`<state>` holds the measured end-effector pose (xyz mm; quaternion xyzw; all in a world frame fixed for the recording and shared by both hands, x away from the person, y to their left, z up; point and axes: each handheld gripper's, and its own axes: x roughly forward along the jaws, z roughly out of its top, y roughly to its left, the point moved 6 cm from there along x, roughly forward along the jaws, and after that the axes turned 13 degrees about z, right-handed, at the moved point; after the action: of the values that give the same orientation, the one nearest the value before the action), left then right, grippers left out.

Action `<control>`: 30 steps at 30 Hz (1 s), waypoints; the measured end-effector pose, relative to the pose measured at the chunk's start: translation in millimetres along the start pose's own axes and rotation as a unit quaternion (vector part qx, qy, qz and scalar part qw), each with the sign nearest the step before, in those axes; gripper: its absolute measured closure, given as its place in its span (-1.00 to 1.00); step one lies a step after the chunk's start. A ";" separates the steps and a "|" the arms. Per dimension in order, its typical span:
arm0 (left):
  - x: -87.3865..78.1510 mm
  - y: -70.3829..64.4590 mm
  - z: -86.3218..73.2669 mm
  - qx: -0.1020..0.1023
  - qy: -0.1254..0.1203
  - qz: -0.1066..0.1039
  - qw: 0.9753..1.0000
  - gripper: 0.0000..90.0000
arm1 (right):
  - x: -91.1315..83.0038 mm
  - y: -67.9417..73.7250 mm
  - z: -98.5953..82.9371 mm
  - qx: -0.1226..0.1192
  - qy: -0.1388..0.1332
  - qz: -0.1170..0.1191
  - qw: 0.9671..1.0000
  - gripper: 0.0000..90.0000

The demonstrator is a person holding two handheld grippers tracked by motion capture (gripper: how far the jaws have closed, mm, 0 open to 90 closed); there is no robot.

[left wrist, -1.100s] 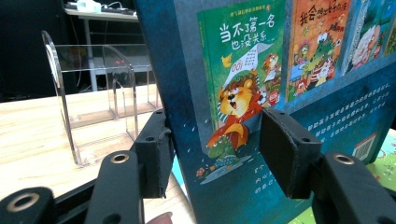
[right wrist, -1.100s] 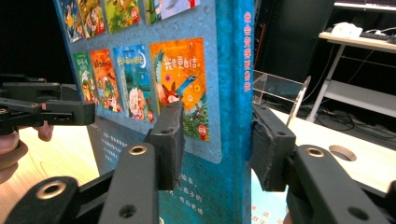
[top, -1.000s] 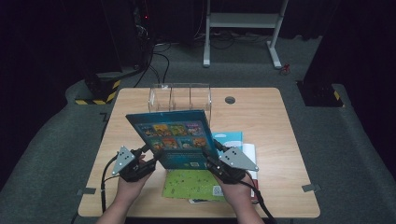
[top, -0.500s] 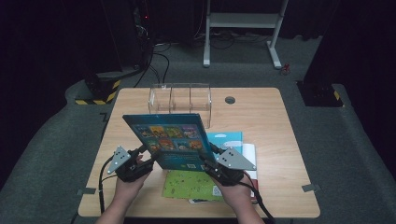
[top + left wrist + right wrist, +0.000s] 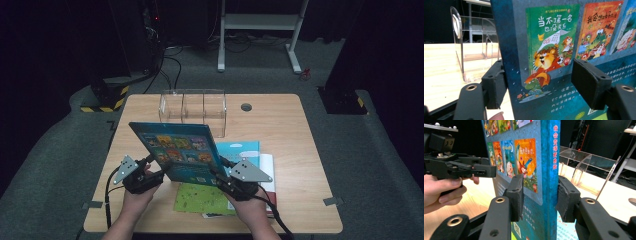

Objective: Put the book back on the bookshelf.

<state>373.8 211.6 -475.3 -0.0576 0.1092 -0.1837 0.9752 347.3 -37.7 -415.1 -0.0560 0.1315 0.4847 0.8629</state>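
Fingers: right gripper point(image 5: 537, 200) clamps blue book point(image 5: 177, 150) spine; left gripper point(image 5: 541, 85) jaws apart. Steer upright toward rack point(image 5: 192, 107), twelve o'clock.

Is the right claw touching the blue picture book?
Touching. In the right gripper view the right claw has one pad pressed on the cover and the other on the back of the blue picture book, near its spine.

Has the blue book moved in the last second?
Yes. The blue book has drifted slightly toward the person and left, away from the clear rack, which overlapped its top edge more before.
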 end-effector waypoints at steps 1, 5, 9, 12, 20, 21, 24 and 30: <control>0.4 -0.3 0.1 -0.002 0.001 -0.001 1.000 -0.37 | -0.1 0.7 -0.2 -0.001 0.000 0.001 1.000 0.38; 1.1 -0.3 0.0 -0.008 0.003 -0.001 1.000 -0.49 | 0.6 5.3 -1.3 -0.006 0.001 0.008 1.000 0.40; 1.3 0.9 0.2 -0.009 0.004 -0.001 1.000 -0.51 | 2.0 6.4 -1.5 -0.005 0.000 0.009 1.000 0.40; 1.2 0.3 0.0 -0.009 0.003 -0.001 1.000 -0.54 | 2.3 6.8 -1.3 -0.004 0.000 0.011 1.000 0.42; -0.2 1.6 -0.4 -0.002 0.002 -0.006 1.000 -0.57 | 2.2 9.2 -2.3 -0.003 0.001 0.010 1.000 0.60; -0.4 2.0 -0.4 -0.003 0.002 -0.006 1.000 -0.57 | 2.1 9.5 -2.4 -0.003 0.001 0.013 1.000 0.61; 0.0 4.5 -0.3 -0.007 0.004 -0.004 1.000 -0.58 | 1.8 10.6 -2.5 -0.009 0.003 0.026 1.000 0.71; 0.4 9.7 -0.7 -0.016 0.010 0.000 1.000 -0.61 | 2.5 16.8 -5.6 0.008 -0.002 0.071 0.997 0.83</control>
<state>377.3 220.4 -477.6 -0.0718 0.1220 -0.1824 0.9730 333.2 -28.1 -420.7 -0.0387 0.1375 0.5440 0.8268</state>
